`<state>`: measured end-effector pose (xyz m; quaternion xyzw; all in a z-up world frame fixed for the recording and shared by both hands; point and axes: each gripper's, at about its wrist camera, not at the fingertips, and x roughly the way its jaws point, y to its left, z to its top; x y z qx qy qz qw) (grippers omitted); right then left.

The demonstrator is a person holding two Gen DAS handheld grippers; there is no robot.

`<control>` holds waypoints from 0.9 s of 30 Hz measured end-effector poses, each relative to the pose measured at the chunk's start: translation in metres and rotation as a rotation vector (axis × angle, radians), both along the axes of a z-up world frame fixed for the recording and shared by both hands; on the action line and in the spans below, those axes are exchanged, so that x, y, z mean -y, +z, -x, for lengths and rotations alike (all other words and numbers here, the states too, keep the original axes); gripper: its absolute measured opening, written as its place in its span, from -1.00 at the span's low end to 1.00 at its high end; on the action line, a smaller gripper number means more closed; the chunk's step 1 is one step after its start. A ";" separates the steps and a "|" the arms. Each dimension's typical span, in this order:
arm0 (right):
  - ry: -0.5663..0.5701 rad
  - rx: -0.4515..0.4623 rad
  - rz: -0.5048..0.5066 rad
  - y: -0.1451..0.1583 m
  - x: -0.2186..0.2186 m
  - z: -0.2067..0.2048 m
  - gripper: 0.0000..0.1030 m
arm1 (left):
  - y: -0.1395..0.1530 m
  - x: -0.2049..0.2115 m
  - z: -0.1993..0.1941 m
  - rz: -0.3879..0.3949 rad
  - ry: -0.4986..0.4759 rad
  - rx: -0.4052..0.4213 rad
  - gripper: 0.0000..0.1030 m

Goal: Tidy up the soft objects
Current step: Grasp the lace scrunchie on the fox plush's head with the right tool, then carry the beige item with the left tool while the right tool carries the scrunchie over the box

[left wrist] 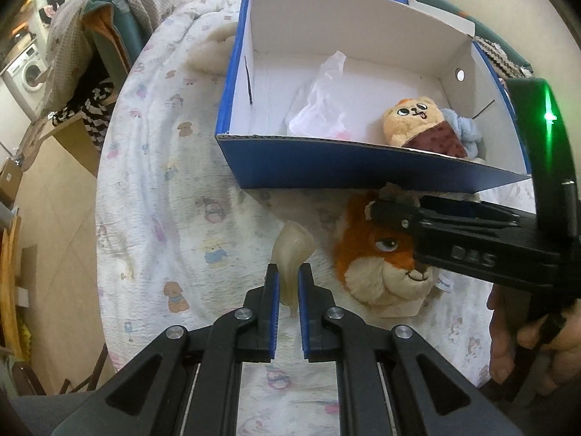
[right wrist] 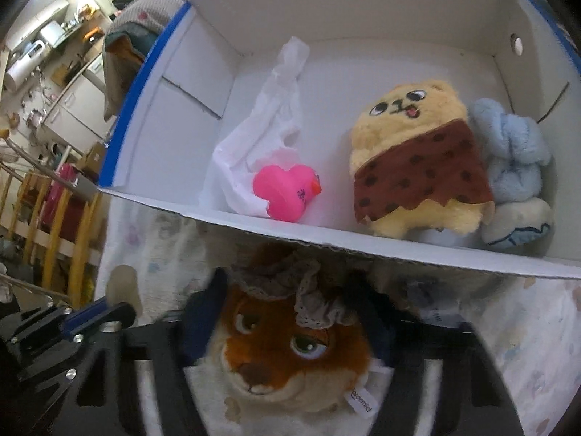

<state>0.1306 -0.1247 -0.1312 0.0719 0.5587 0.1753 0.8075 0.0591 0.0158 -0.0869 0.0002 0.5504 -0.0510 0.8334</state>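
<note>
Left wrist view: While the box (left wrist: 250, 167) sits upper centre, the left gripper (left wrist: 288, 283) pinches a pale soft piece (left wrist: 292, 250) at lower centre, apparently ready to lift.
Right wrist view: The right gripper (right wrist: 290, 309) clamps the fox plush (right wrist: 290, 356) bottom centre, just outside the box wall, likely bound inside beside the yellow plush (right wrist: 417, 167).

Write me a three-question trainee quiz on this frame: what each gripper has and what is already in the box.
1. True or false: the pink duck lies inside the blue box.
2. Which gripper is closed on the fox plush?
A. left
B. right
C. neither
3. Fill in: the left gripper pinches a pale ____ item.

Key
1. True.
2. B: the right gripper straddles its head, beside the box's near wall.
3. Cream; what it is cannot be told.
</note>
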 end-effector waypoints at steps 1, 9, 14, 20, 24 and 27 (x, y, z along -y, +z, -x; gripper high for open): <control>0.002 0.003 0.001 0.000 -0.001 0.000 -0.33 | 0.000 0.001 0.000 0.000 -0.002 0.000 -0.82; 0.049 0.071 0.012 0.016 -0.001 0.014 -0.75 | 0.000 0.002 0.001 -0.010 -0.002 0.006 -0.82; 0.072 0.120 -0.013 0.037 0.005 0.030 -0.76 | 0.000 0.005 0.000 -0.027 -0.002 0.013 -0.82; 0.084 0.195 -0.058 0.071 0.019 0.051 -0.81 | 0.002 0.009 0.001 -0.039 -0.012 0.026 -0.82; 0.071 0.258 -0.105 0.098 0.033 0.068 -0.82 | 0.004 0.014 0.002 -0.051 -0.027 0.043 -0.82; 0.065 0.303 -0.130 0.119 0.044 0.077 -0.82 | 0.011 0.016 0.004 -0.053 -0.038 0.067 -0.82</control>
